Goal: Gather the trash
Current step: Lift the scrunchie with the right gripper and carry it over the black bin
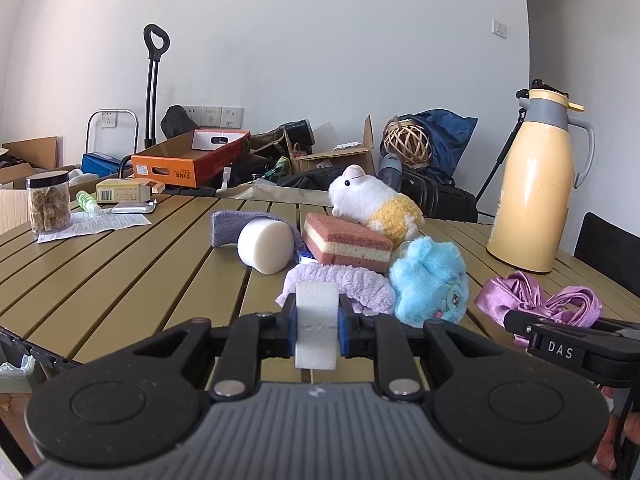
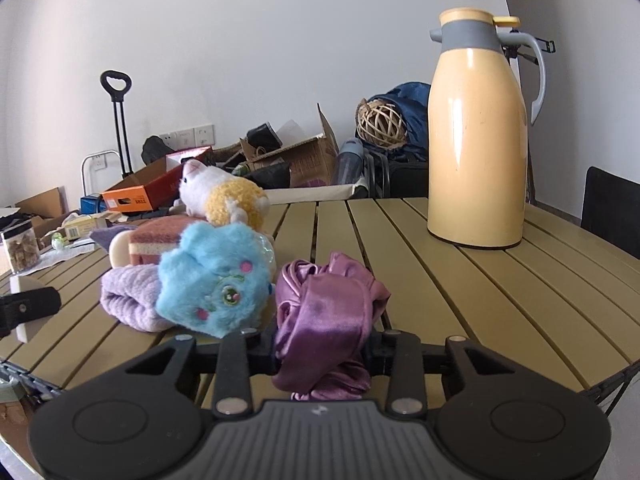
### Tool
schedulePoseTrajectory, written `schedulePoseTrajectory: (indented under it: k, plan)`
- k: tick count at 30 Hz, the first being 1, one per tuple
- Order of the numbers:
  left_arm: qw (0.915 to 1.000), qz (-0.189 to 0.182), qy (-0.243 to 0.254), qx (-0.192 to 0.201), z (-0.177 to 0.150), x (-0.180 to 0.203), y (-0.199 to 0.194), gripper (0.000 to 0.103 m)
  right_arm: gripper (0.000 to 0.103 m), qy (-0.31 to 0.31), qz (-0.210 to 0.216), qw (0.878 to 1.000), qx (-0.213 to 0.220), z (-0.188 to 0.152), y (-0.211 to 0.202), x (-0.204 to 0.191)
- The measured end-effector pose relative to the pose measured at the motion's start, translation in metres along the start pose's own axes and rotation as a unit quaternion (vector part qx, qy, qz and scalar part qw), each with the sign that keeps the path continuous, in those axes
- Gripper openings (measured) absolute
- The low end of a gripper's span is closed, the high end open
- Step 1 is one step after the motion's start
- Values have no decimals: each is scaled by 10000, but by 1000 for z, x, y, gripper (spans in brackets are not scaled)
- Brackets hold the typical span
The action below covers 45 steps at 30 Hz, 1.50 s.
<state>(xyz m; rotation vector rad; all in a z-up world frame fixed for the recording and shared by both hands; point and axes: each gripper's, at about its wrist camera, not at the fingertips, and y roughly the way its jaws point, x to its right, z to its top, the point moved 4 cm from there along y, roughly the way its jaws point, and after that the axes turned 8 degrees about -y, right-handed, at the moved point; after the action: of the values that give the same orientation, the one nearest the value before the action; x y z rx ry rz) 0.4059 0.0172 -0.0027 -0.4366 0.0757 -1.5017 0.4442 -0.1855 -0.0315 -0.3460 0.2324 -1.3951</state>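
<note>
Clamping white foam block [image 1: 316, 322]: left gripper [image 1: 316, 330] pinched tight on it. Right gripper [image 2: 322, 354] squeezing bunched purple satin cloth [image 2: 326, 320] over table [image 2: 460, 300].

L gripper [image 1: 316, 330] clamped on white foam block [image 1: 316, 312]; purple satin cloth [image 1: 536, 300] by R gripper [image 1: 532, 330].

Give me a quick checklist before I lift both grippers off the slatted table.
1. Left gripper shut on the white foam block: ok.
2. Right gripper closed on the shiny purple satin cloth: ok, the jaws squeeze the bunched fabric.
3. Cloth free of the fluffy blue plush toy: cannot tell, they sit side by side.
4. Tall yellow thermos jug upright, away from both grippers: ok.
5. Trash bin location: cannot tell, none is clearly in view.
</note>
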Motion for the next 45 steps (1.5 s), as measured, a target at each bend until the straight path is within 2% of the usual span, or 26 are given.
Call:
schedulePoseTrajectory:
  k: [9, 14, 21, 32, 45]
  plan:
    - [9999, -86, 87, 72, -7, 0, -28, 19, 34, -105, 182, 9991, 381, -3, -40, -6]
    - [9998, -114, 107, 106, -13, -2, -44, 19, 34, -81, 312, 9988, 377, -16, -61, -8]
    - [9999, -153, 26, -45, -29, -7, -66, 19, 34, -154, 471, 9983, 316, -36, -89, -15]
    - [9993, -148, 99, -337, -58, -10, -93, 19, 34, -382, 859, 9955, -75, -74, -119, -41]
    - [9933, -19, 527, -1027, -117, -13, -112, 19, 34, -631, 1210, 9870, -848, -127, -141, -66]
